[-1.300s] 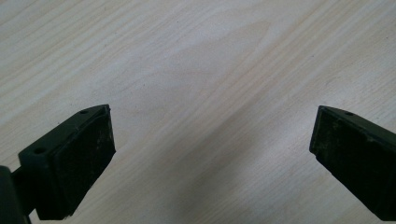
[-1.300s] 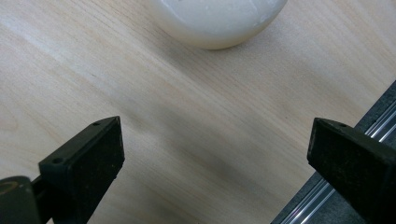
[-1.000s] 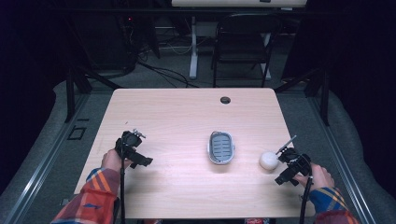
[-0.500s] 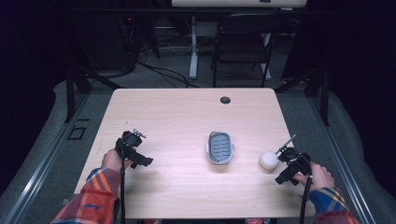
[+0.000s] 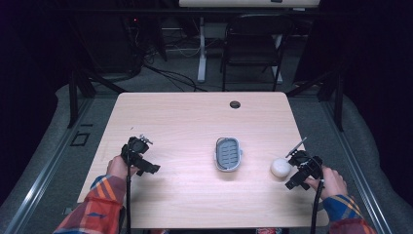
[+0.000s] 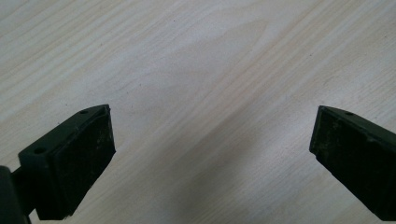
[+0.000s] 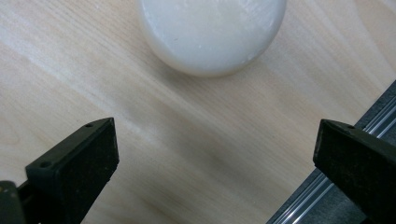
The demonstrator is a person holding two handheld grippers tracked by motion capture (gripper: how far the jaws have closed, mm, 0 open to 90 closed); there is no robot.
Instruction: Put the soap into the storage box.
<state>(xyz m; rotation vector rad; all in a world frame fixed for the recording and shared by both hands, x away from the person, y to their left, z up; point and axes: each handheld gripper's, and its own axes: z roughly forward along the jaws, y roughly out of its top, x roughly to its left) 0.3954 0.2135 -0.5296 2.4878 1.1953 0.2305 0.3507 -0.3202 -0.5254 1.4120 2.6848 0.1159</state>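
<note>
A white rounded lump (image 5: pixel 281 167) lies on the light wooden table (image 5: pixel 185 122), to the right of a small grey ribbed dish (image 5: pixel 228 154). My right gripper (image 5: pixel 293 170) sits just right of the lump. In the right gripper view the lump (image 7: pixel 212 32) lies ahead of the tips, and the right gripper (image 7: pixel 215 126) is open, its jaws having just been opening with nothing between them. My left gripper (image 5: pixel 148 165) rests at the table's left. In the left gripper view the left gripper (image 6: pixel 212 116) stands open over bare wood.
A dark cable hole (image 5: pixel 235 104) marks the far middle of the table. The table's right edge (image 7: pixel 327 186) runs close beside my right gripper, with grey floor rails below. A black chair (image 5: pixel 253 48) stands beyond the table.
</note>
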